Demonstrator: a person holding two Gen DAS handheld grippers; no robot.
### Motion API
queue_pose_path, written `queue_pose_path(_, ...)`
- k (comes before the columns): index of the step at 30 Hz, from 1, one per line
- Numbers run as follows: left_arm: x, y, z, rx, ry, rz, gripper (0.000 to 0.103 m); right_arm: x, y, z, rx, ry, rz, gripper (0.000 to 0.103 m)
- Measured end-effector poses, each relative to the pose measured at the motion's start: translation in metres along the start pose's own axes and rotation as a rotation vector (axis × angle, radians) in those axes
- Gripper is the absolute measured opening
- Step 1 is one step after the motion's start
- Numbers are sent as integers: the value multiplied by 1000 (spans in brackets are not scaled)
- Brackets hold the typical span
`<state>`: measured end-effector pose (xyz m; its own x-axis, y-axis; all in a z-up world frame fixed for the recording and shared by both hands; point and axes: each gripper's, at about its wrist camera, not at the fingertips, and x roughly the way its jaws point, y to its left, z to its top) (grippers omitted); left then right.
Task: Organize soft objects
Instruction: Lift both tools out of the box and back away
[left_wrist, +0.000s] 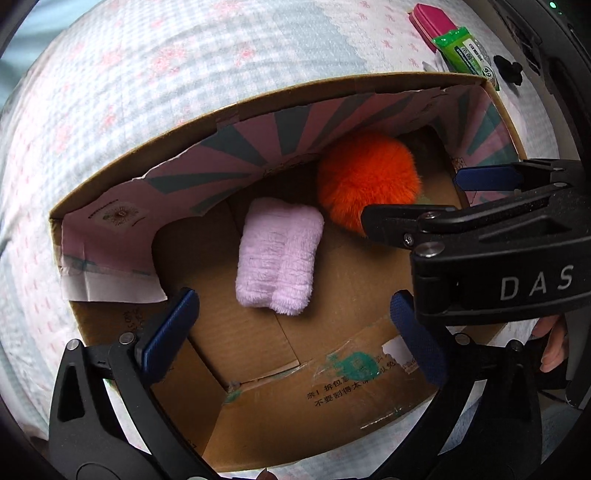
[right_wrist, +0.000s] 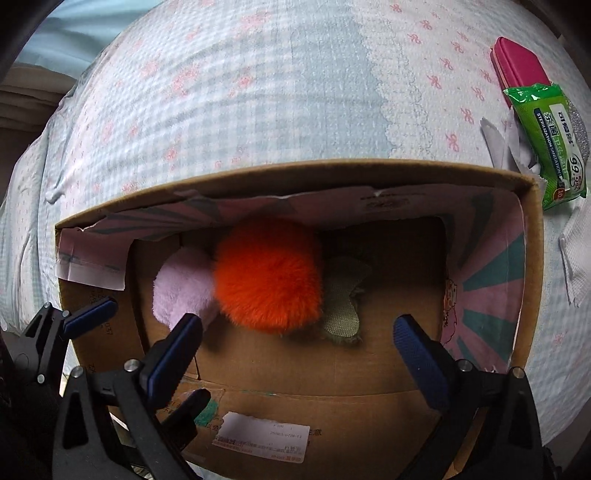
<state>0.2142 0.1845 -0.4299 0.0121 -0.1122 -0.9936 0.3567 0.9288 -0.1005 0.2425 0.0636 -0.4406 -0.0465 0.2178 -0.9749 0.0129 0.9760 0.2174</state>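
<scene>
Open cardboard box (left_wrist: 373, 402) on bed, soft items inside.

Left wrist view: left gripper (left_wrist: 295, 332) fingers spread, empty; pink rolled towel (left_wrist: 277, 254) lies just ahead between them, orange fluffy ball (left_wrist: 365, 181) beyond, right gripper (left_wrist: 410, 195) partly covering it. Right wrist view: right gripper fingers released; ball ahead, towel half hidden behind it, a green fabric piece (right_wrist: 341, 295) hard to identify.

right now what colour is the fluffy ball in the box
Bright orange fluffy ball; clearest in the right wrist view.
</scene>
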Motion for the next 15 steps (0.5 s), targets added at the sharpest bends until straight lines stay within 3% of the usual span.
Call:
queue_pose_path(9, -33, 2, -15, -61, -59, 7, 103, -32, 4, -14, -24, -36, -28, 103)
queue_pose_path(15, -77, -1, -32, -91, -137, 21, 103, -91, 12, -38, -76, -115, -40, 103)
